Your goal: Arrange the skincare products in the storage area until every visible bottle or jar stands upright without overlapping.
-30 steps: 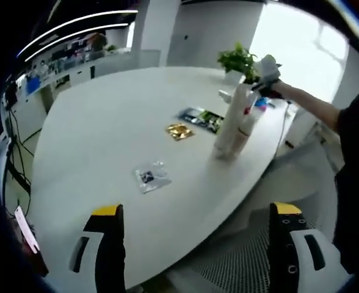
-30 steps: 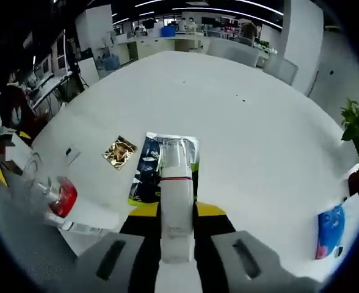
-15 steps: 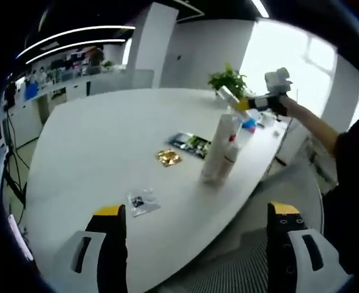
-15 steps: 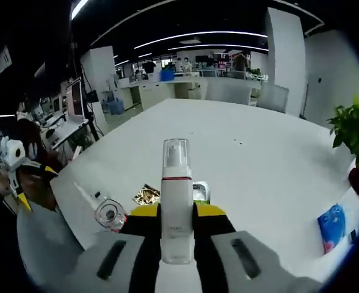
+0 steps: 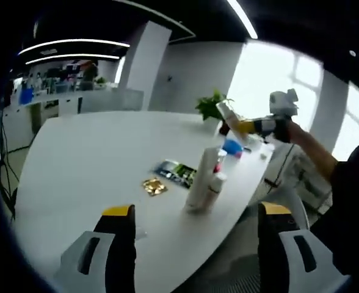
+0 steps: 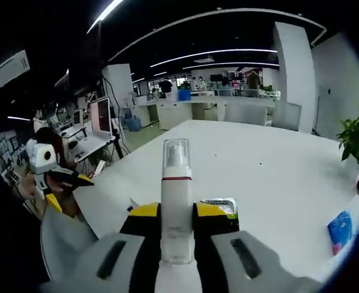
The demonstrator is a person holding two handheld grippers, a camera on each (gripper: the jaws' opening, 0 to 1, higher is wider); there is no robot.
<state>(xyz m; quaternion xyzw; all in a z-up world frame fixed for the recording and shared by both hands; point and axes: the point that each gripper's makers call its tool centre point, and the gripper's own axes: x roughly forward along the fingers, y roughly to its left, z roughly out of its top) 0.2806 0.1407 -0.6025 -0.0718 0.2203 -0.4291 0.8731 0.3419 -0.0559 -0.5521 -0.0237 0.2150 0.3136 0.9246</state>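
My right gripper (image 6: 176, 210) is shut on a white pump bottle (image 6: 176, 195) with a clear cap and a red ring, held upright in the air above the white table (image 6: 277, 171). In the left gripper view the same bottle (image 5: 228, 113) tilts in the right gripper (image 5: 253, 126) above the table's far side. A tall white tube (image 5: 201, 179) and a shorter bottle with a red cap (image 5: 214, 187) stand side by side near the table edge. My left gripper (image 5: 196, 210) is open with nothing between its jaws, off the near edge of the table (image 5: 82, 159).
A gold sachet (image 5: 154, 186) and a dark green sachet (image 5: 176, 173) lie flat left of the standing bottles. A blue pack (image 5: 231, 146) and a potted plant (image 5: 213, 107) sit farther back. The person's arm (image 5: 317, 155) reaches in from the right. Desks stand behind.
My right gripper has lifted the pump bottle higher, away from the two standing bottles. Both cameras have tilted up, and the left one has drawn back a little.
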